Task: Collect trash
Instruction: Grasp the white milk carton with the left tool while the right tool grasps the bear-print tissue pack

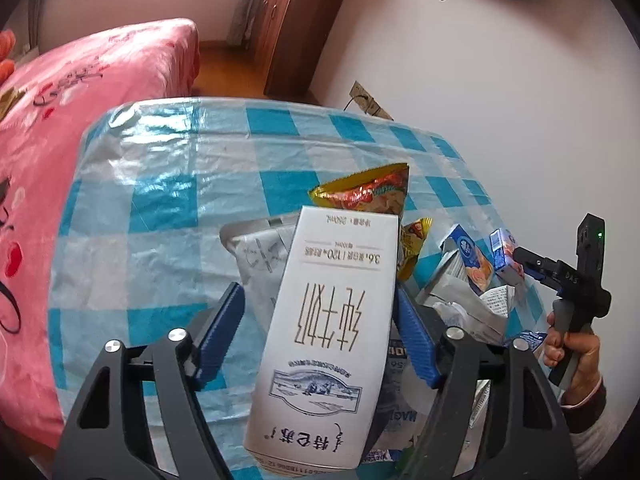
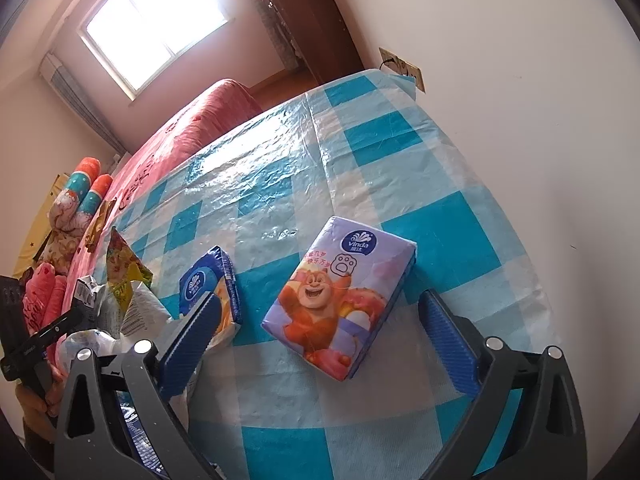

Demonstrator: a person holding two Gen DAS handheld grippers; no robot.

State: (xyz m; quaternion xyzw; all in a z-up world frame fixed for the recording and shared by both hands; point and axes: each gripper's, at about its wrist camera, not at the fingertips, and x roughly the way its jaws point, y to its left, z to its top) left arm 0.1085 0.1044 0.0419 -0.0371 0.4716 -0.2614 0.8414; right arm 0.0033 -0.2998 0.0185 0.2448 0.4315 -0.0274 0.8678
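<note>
A white milk carton (image 1: 332, 320) lies tilted on a pile of wrappers, between the blue fingers of my left gripper (image 1: 318, 292). The right pad is at the carton's edge and the left pad stands clear of it, so the jaws are open. Behind the carton are a yellow-red snack bag (image 1: 372, 194) and a grey wrapper (image 1: 260, 252). My right gripper (image 2: 320, 298) is wide open over a purple tissue pack with a cartoon bear (image 2: 340, 300) that lies flat on the table, touching neither finger. A blue tissue pack (image 2: 212, 284) lies by its left finger.
The table wears a blue-and-white checked plastic cloth (image 1: 160, 200). More crumpled packs and cartons (image 1: 472, 280) lie to the right of the milk carton. A pink bed (image 1: 80, 100) borders the table's left side and a white wall (image 1: 500, 100) its right.
</note>
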